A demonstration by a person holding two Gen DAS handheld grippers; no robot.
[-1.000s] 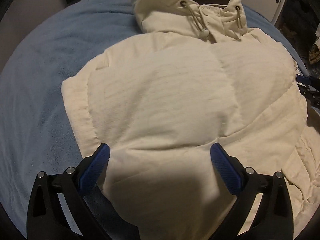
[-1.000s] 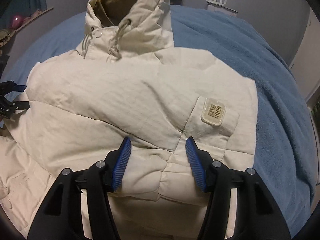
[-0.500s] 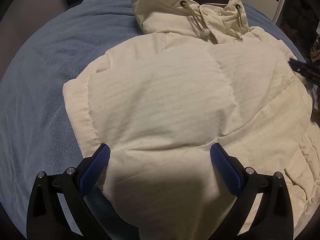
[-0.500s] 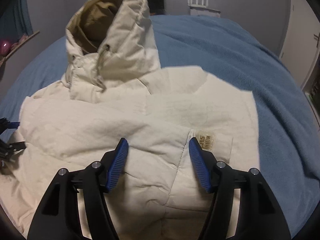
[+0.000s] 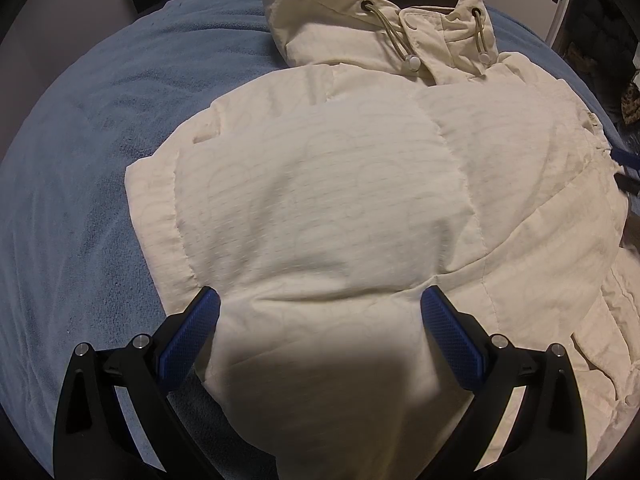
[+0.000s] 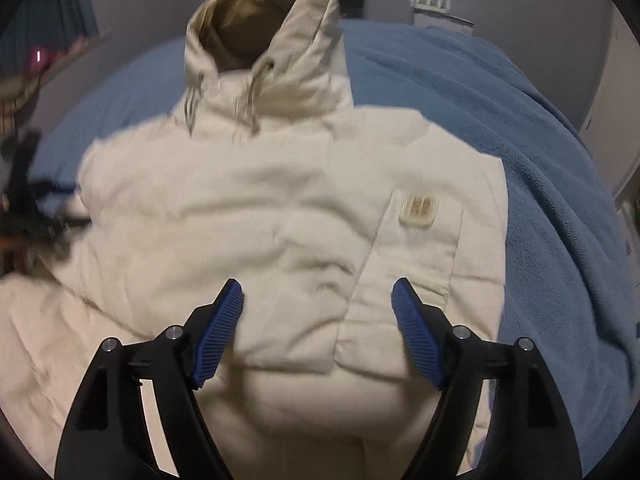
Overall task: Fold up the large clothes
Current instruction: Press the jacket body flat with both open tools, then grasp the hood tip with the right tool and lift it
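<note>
Both of my tools point down at a big cream jacket [image 5: 340,184] that lies spread on a bed with a blue blanket [image 5: 72,184].

On the left, my left tool [image 5: 320,312] stands wide open. Its blue pads [image 5: 188,344] sit on each side of a puffy part of the jacket, and I cannot tell if they touch it. They do not squeeze it. Blue blanket shows to the left of that tool. The jacket's hood [image 5: 380,12] lies at the far end, with two cords [image 5: 396,40] hanging from it.

In the middle, the jacket's body looks folded in, with soft bumps and seams.

On the right, my right tool [image 6: 318,300] is opening its blue pads [image 6: 218,336] wider. The jacket is under and between them, but they do not grip it. A small square patch [image 6: 418,210] sits on the jacket just past the right pad. More blue blanket [image 6: 560,184] lies to the right. This view is a bit blurry.
</note>
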